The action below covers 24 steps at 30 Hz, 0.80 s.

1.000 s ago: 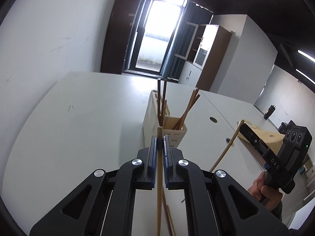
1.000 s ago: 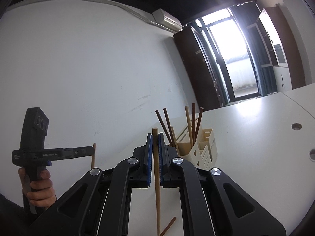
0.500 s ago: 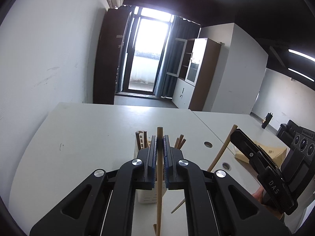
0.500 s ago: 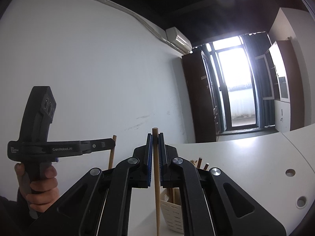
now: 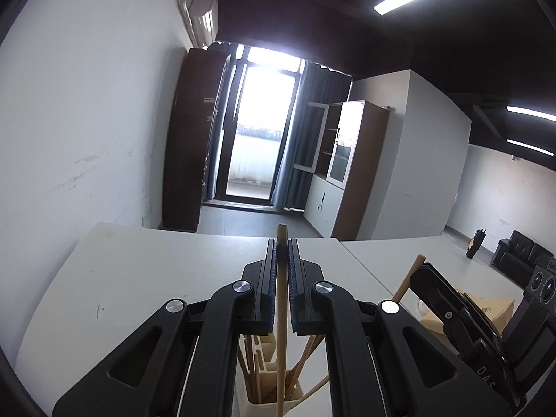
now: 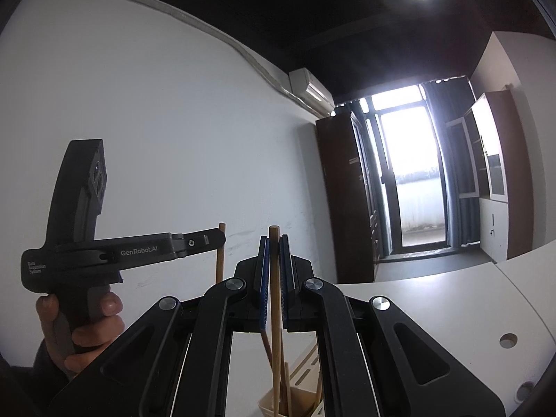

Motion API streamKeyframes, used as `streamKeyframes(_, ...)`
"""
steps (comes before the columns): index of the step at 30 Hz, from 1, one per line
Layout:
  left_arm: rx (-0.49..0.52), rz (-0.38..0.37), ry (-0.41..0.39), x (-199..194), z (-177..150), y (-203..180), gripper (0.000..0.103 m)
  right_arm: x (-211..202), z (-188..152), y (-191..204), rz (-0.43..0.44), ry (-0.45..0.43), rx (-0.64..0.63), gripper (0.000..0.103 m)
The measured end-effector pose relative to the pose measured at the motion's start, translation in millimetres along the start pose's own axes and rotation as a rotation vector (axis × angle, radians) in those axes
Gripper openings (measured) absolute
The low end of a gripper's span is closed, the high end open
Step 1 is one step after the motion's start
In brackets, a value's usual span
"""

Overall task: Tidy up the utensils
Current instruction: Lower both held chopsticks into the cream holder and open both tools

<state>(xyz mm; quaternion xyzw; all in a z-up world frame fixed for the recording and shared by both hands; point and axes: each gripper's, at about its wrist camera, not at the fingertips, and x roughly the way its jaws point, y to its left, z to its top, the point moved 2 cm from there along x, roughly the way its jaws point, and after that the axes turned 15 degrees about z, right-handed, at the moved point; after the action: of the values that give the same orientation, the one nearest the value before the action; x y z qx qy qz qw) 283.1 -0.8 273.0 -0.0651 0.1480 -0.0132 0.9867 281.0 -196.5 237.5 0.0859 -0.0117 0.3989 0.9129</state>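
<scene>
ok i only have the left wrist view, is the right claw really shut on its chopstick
observer: yes, in the right wrist view the right claw is shut on a light chopstick, with its tip just past the pads.
operator: where does its lower end go
observer: down into the cream holder, next to a dark brown chopstick.
operator: and my left claw from outside
observer: the left claw pinches the left chopstick near its top, with the stick upright.

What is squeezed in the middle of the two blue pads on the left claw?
A light wooden chopstick. The left wrist view shows the left claw shut on it, its lower end pointing down at the cream utensil holder below.
</scene>
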Motion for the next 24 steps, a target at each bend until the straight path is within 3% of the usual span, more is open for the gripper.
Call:
streamKeyframes(8,-0.011,0.055,-0.039,36.7,5.1,-9.0,0.005,13.9,-13.0,-11.0,-0.04,0.008,-0.016,0.006)
streamKeyframes(17,0.004,0.062,0.054,89.5,-30.4,-9.6,0.005,29.1,-44.5,-28.4,-0.051,0.091,0.019,0.006)
streamKeyframes(24,0.009,0.055,0.095,107.6,-51.8,-6.0,0.006,28.3,-63.0,-33.7,-0.058,0.148,0.053,0.006)
